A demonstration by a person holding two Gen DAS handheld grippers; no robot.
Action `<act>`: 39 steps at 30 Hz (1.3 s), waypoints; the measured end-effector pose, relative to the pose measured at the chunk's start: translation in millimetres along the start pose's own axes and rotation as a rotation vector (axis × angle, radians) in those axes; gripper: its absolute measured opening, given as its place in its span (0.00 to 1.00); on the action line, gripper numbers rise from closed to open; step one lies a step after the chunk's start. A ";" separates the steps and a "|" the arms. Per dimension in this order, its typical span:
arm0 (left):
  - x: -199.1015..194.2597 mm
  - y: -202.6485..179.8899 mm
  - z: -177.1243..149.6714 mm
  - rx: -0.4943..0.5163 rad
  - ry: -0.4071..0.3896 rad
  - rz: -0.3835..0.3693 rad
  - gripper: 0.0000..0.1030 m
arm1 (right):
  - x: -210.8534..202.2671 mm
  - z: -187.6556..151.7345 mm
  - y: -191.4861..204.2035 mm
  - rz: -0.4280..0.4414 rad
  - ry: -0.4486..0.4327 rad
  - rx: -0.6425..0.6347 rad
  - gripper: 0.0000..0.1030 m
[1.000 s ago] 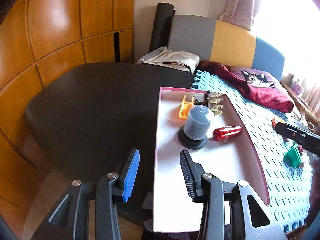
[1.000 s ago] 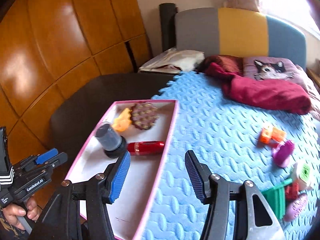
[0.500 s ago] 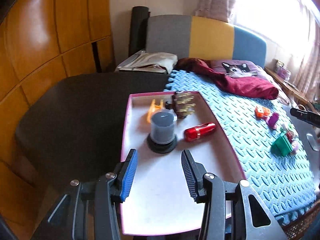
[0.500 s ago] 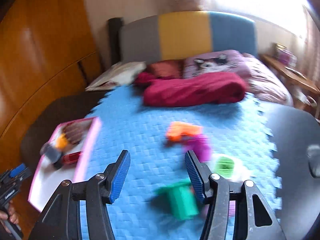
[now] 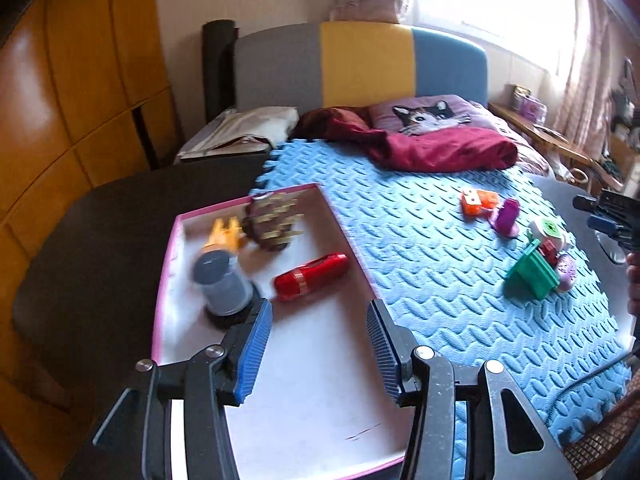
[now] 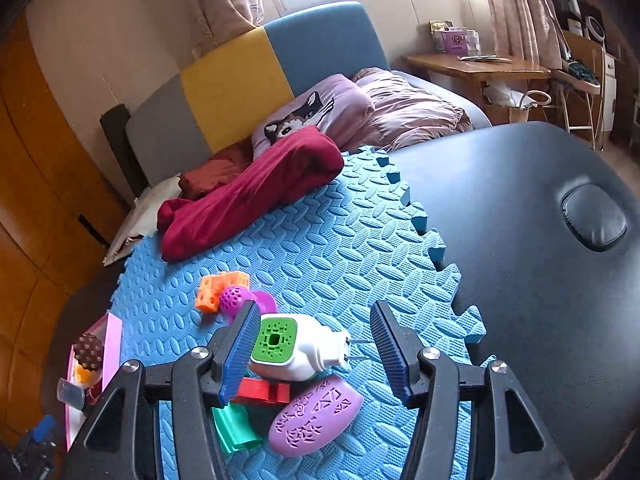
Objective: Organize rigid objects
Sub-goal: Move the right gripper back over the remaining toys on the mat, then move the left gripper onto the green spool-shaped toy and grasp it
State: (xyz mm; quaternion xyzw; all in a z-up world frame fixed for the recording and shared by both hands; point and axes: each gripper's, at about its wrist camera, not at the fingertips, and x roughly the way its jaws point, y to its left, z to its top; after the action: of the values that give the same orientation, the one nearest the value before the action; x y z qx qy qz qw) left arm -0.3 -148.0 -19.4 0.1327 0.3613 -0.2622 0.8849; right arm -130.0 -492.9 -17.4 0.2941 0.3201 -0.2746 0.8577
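Note:
A pink-rimmed tray (image 5: pixel 240 202) holds a grey cylinder (image 5: pixel 218 280), a red cylinder (image 5: pixel 312 278), an orange piece (image 5: pixel 226 234) and a brown spiky brush (image 5: pixel 272 220). My left gripper (image 5: pixel 319 312) hovers over the tray's bare near part. Its jaws are opening, with nothing between them. My right gripper (image 6: pixel 314 320) is open over a toy pile on the blue mat. A white plug device with a green face (image 6: pixel 296 346) lies between its fingers, and the pads do not press on it. Below it sit a purple oval (image 6: pixel 316 416), a red block (image 6: pixel 264 392) and a green piece (image 6: pixel 234 428).
An orange block (image 6: pixel 220 286) and a purple ball toy (image 6: pixel 236 298) lie farther out on the blue foam mat (image 6: pixel 320 248). A red blanket (image 6: pixel 248 192) and a cat pillow (image 5: pixel 424 114) lie at the back. The black padded table (image 6: pixel 520 208) has a face hole (image 6: pixel 594 220).
My right gripper swung from beside the tray across the mat to the toy pile. My left gripper shifted right over the tray and its jaws widened.

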 end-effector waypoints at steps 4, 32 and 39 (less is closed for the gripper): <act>7.8 -18.3 5.1 0.033 0.009 -0.027 0.51 | 2.2 -1.6 -0.2 -0.006 0.014 0.004 0.57; 59.0 -143.8 31.6 0.252 0.065 -0.267 0.79 | -2.0 3.7 -27.4 0.036 0.019 0.140 0.57; 60.8 -189.7 32.7 0.415 0.012 -0.337 0.94 | 0.4 3.1 -25.8 0.052 0.034 0.136 0.57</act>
State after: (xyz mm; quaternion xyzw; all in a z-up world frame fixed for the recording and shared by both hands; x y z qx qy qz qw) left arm -51.3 -341.2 -48.1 0.2509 0.3222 -0.4734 0.7805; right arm -145.5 -512.6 -24.2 0.3646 0.3076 -0.2683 0.8369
